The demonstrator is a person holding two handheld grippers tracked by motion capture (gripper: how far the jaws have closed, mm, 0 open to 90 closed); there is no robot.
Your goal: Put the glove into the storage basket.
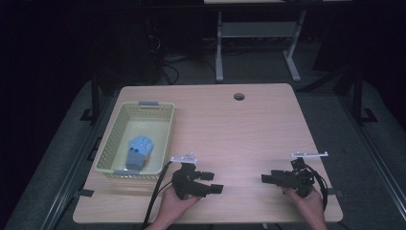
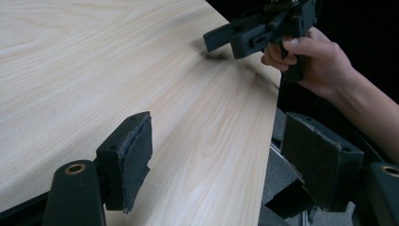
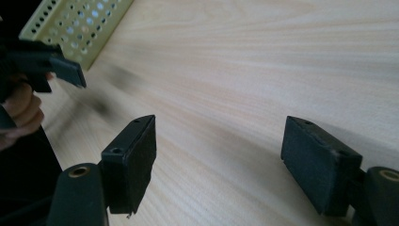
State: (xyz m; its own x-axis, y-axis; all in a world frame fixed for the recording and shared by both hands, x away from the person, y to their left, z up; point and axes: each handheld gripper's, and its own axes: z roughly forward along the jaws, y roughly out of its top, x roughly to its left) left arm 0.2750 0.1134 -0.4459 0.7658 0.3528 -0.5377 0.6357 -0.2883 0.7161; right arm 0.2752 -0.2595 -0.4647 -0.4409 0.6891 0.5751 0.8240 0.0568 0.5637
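A dim workroom surrounds the pale wood-grain table (image 1: 249,124), where a pale yellow perforated plastic basket (image 1: 165,134) sits at the left with a blue and grey blocky toy (image 1: 138,151) lying inside it, towards its near end. You hold both tools low near the table's front edge: the left gripper (image 1: 213,182), just right of the basket, and the right gripper (image 1: 268,179), well apart from it, face each other with jaws spread wide and nothing between them. This reads as a rest point, with the toy in the basket. Any next move calls for swinging the left gripper over the basket rim.
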